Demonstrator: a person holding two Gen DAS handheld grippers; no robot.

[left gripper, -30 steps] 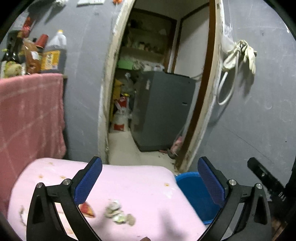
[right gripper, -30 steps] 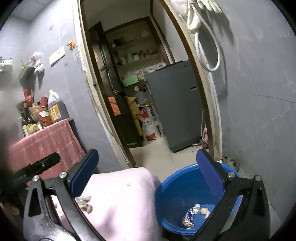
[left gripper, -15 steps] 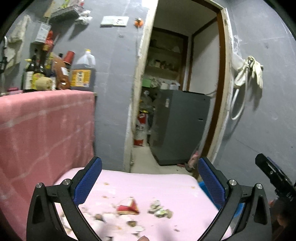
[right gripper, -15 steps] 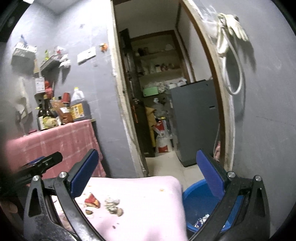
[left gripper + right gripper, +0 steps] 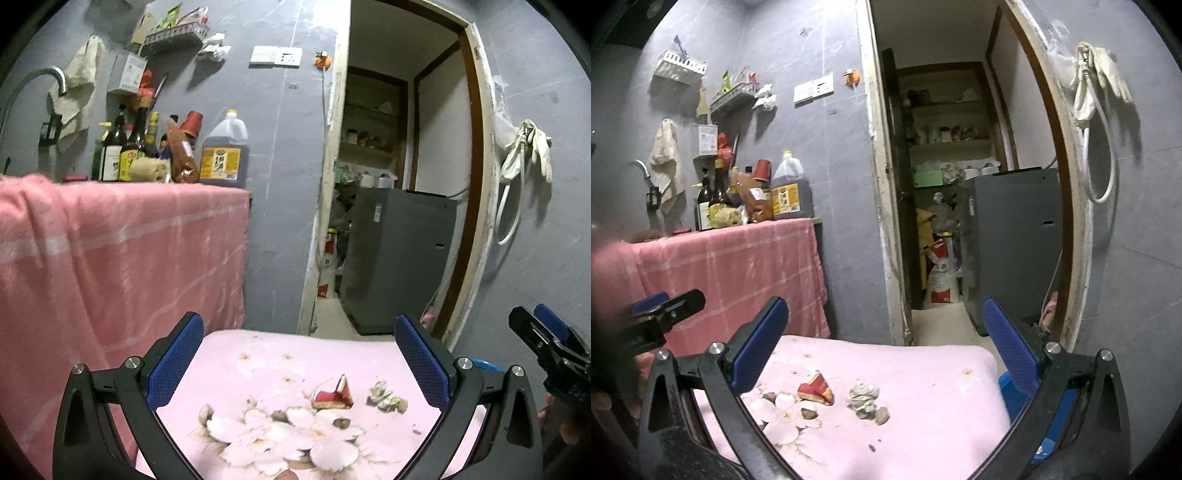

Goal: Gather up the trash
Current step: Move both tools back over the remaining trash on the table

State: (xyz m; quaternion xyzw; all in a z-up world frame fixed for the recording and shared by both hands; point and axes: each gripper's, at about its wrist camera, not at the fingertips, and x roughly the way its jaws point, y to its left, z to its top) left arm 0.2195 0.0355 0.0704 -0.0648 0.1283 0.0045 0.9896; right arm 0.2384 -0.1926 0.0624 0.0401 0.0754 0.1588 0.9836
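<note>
A pink flowered cloth (image 5: 280,373) (image 5: 934,387) covers a low surface. On it lie a red wrapper (image 5: 332,395) (image 5: 816,387), a crumpled pale wrapper (image 5: 386,395) (image 5: 864,397) and small brown bits (image 5: 809,413). My left gripper (image 5: 299,358) is open and empty, above the cloth. My right gripper (image 5: 886,339) is open and empty, above the same cloth; it also shows at the right edge of the left wrist view (image 5: 546,343). A blue basin (image 5: 1015,395) (image 5: 480,365) sits right of the cloth, mostly hidden.
A table under a pink checked cloth (image 5: 110,243) (image 5: 738,266) stands on the left, with bottles and an oil jug (image 5: 225,151) (image 5: 790,192) on it. A doorway (image 5: 945,221) ahead leads to a grey appliance (image 5: 399,254). A hose and gloves (image 5: 1097,92) hang on the right wall.
Both grippers have tilted up and swung left, away from the blue basin. The basin's inside has dropped out of sight; the cloth, its trash and the left table now fill more of both views.
</note>
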